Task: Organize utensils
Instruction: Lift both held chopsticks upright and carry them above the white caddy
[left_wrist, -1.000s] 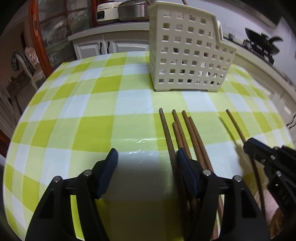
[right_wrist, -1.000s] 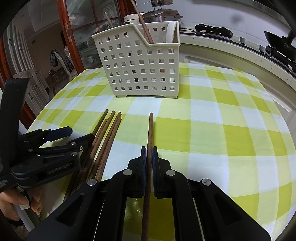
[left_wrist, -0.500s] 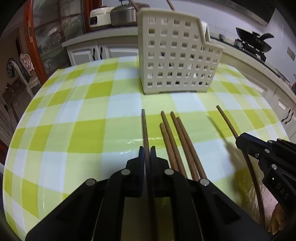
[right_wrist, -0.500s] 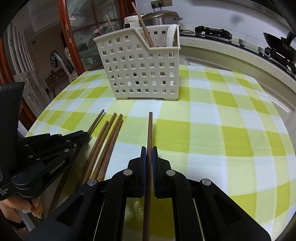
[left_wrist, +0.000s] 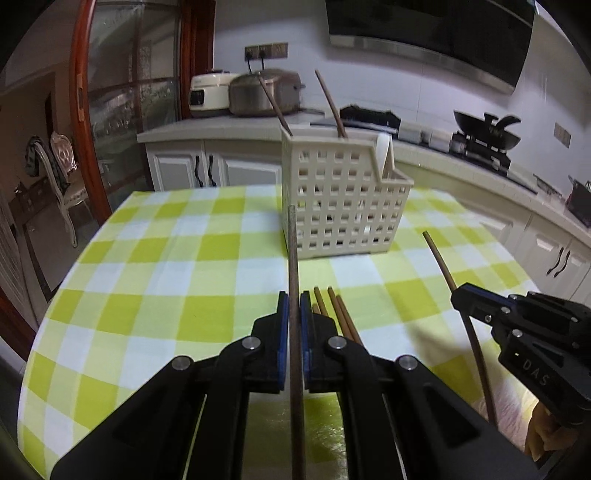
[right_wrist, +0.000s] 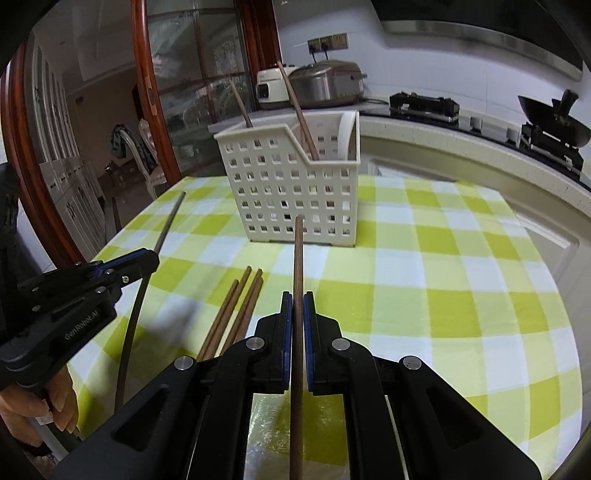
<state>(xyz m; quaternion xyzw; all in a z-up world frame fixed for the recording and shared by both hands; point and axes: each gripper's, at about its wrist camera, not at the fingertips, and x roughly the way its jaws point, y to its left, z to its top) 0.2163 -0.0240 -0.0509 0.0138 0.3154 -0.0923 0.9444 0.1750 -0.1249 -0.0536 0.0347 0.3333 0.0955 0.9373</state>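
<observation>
- While your left gripper (left_wrist: 294, 301) pinches one slim brown chopstick (left_wrist: 293, 254) at the frame's lower centre, your right gripper (right_wrist: 297, 301) clamps a second chopstick (right_wrist: 298, 251) the same way.
- Loose chopsticks (right_wrist: 236, 306), round wooden rods, lie together on the glossy green-and-white checked tablecloth (right_wrist: 424, 280), lower left of centre in the right wrist view.
- Beyond them, at centre frame, stands the cream perforated plastic basket (right_wrist: 291, 192); two chopsticks (right_wrist: 299, 114) lean inside, beside a white utensil (left_wrist: 384, 151) whose kind you cannot tell.

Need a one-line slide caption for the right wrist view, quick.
Right gripper clamps one chopstick aimed at the white basket; four more lie on the checked tablecloth.
</observation>
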